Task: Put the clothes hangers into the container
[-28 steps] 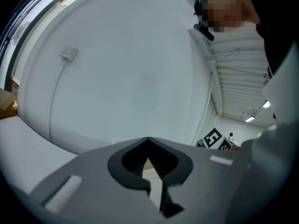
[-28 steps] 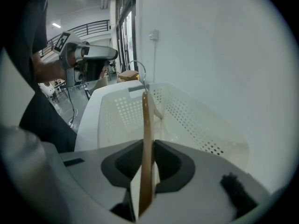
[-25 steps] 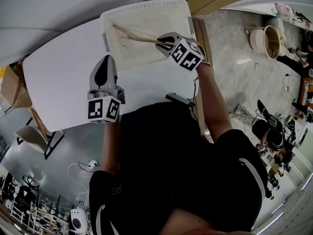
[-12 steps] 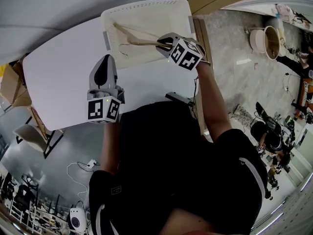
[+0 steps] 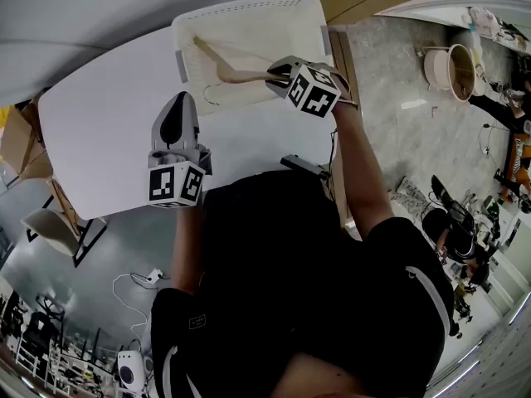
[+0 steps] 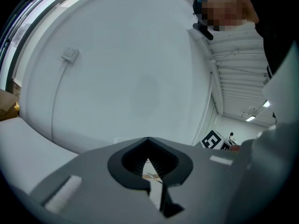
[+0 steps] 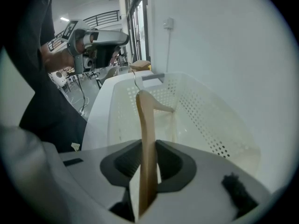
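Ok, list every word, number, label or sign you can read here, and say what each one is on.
No readable text anywhere in these views.
Left marker cube: black-and-white square patterns only, no letters or digits.
Right marker cube: the same kind of patterns.
Container and hanger: no label or brand visible.
Floor clutter: too small to read.

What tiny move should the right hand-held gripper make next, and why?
Probably open a little further and lift away. The right hand-held gripper has just been opening its jaws with the wooden hanger between them, its far end inside the white basket, so it should drop in.
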The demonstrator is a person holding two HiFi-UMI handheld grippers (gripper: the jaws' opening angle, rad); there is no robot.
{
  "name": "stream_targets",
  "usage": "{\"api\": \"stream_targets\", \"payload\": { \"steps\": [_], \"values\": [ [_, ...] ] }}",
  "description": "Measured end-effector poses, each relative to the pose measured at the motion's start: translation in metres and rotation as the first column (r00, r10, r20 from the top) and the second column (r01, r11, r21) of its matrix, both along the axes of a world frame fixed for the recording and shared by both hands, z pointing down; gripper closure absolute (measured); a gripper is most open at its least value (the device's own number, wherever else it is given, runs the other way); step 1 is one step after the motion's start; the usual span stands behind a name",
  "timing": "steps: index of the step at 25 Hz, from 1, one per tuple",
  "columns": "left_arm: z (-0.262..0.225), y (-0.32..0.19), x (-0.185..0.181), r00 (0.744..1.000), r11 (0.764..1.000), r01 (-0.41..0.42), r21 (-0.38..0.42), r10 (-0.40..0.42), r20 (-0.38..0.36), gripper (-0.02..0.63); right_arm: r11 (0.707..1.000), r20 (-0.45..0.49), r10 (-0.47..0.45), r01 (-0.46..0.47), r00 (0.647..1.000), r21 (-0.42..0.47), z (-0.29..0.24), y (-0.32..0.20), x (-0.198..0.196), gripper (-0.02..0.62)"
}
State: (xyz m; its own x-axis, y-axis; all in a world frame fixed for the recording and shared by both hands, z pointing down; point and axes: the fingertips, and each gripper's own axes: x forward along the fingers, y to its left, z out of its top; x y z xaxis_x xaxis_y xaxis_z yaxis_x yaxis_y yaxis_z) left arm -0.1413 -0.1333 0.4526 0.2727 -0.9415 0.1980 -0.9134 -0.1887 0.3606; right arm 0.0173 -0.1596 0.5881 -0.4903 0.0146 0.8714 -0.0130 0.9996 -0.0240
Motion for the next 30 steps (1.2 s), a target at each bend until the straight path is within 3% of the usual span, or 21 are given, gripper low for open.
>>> {"api": "stream_targets", "payload": {
  "steps": [30],
  "values": [
    [0.005,-0.005,-0.001,1.000,1.000,-0.003,-0.013,0.003,-0.016,0.601,0.991,-0.129,-0.128,0.123,0.983,-0.043,0.015,0.004,0.012,0.497]
  ]
}}
